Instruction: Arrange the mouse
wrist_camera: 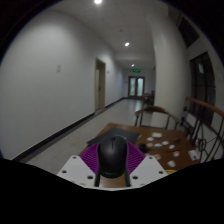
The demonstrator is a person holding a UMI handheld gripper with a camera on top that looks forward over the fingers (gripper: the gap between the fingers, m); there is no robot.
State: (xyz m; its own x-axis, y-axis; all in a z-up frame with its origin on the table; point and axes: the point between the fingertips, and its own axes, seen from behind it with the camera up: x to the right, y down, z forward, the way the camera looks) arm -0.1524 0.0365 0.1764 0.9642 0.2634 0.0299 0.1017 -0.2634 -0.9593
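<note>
The hand-held gripper [113, 172] is raised well above the floor, pointing down a long hallway, and it is clenched on a dark mouse [113, 155]: the purple pads [91, 158] press in on both flanks of the mouse, which sits upright between the fingers with its rounded back facing the camera and a thin seam running down its middle. The mouse is off any surface, carried in the air. Beyond and a little to the right of the fingers stands a brown counter [160, 137] with several small white slips or cards [172, 154] scattered across its top; what they are I cannot tell. A chair [156, 118] stands just behind that counter. Farther off, the corridor runs between pale walls to a double door [135, 87] with a green sign [135, 69] above it. A brown door [100, 83] is set in the left wall, and round ceiling lights [126, 44] glow overhead.
</note>
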